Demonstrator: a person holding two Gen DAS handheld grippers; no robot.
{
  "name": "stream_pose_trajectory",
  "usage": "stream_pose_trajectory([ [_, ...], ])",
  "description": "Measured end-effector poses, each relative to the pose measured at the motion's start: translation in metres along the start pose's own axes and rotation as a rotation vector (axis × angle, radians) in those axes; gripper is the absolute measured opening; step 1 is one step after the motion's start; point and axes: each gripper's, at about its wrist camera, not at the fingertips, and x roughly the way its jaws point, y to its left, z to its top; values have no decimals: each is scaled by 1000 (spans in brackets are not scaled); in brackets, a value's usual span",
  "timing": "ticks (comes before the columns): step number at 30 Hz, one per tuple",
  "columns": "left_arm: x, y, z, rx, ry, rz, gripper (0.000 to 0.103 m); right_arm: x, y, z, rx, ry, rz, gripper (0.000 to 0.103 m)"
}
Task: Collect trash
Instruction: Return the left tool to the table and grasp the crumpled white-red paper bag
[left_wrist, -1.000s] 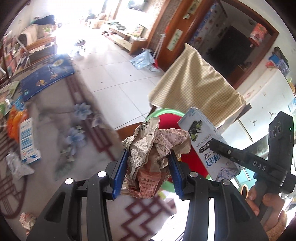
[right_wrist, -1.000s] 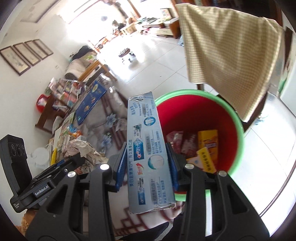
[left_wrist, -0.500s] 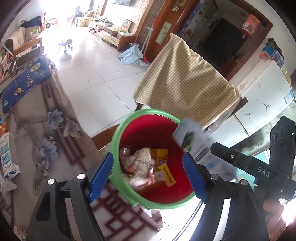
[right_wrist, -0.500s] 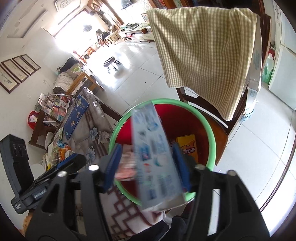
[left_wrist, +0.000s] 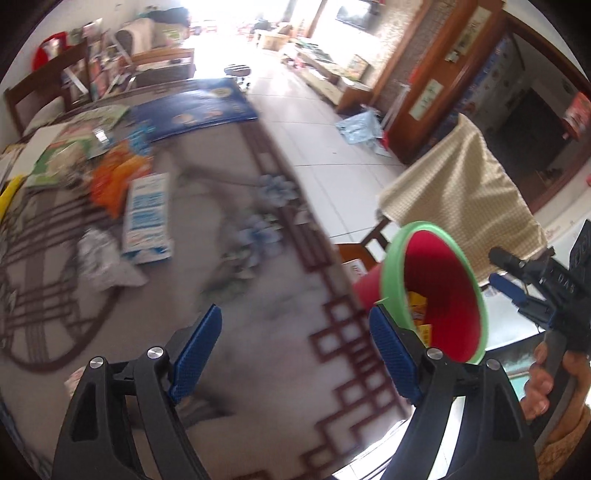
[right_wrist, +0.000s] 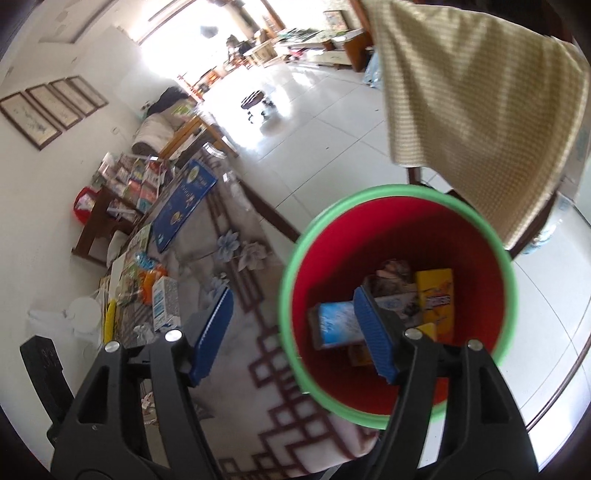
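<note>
tongs status: the left gripper stands wide with nothing between its blue pads; its jaws have just been opening. the right gripper also stands apart and empty, jaws likewise just opened, one pad over the mouth of the red bin.

remaining trash lies on the patterned tablecloth, on the side away from the bin: a blue-and-white carton, long axis running away from the left gripper, a crumpled white wrapper just beside it, and an orange packet beyond. judged nearer: the left gripper.

bin contents: a blue toothpaste box, a yellow box, crumpled paper.
</note>
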Motion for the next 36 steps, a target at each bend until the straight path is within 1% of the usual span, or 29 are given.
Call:
stream_pose_trajectory([
  [2,-6,22,-8,-21,2,40,79,12,21,-2,-38,24,14,69],
  [3,-9,36,-14,-27,2,72,79,16,31,-3,-54,34,22,70],
  [5,-15,61,-24,-36,5,126,79,27,49,-6,-84,59,37,70],
  [7,-17,93,-37,-75,30,175,80,35,63,-12,-107,82,51,70],
  [9,-21,123,-50,-134,54,207,80,46,78,-20,-131,112,66,70],
  [11,-27,148,-62,-170,69,227,80,55,95,-29,-151,136,80,70],
  [13,-26,163,-70,-171,94,218,80,65,112,-38,-169,157,89,71],
  [15,-17,173,-78,-161,138,196,80,73,126,-46,-183,175,95,71],
  [18,-4,186,-86,-178,178,155,79,82,150,-59,-208,193,103,71],
  [20,4,192,-86,-183,193,123,74,87,164,-68,-224,201,101,71],
  [21,6,195,-86,-180,201,110,65,89,172,-73,-233,206,97,71],
  [22,8,199,-86,-181,211,79,58,92,179,-78,-239,210,91,72],
  [23,7,202,-87,-187,214,50,54,96,188,-84,-246,216,88,72],
  [24,6,207,-86,-195,216,12,44,97,193,-87,-250,220,86,72],
  [25,3,210,-87,-197,215,-8,37,100,200,-92,-256,222,83,72],
  [26,0,215,-86,-193,208,-20,34,103,205,-96,-260,223,79,72],
  [27,-3,218,-86,-188,203,-19,32,106,211,-100,-266,223,72,72],
  [28,-6,223,-85,-183,198,-15,28,109,216,-102,-270,223,66,72],
  [32,-18,245,-86,-177,172,15,27,130,238,-106,-297,205,19,72],
  [36,-29,275,-85,-190,144,54,26,164,261,-97,-333,186,-46,72],
])
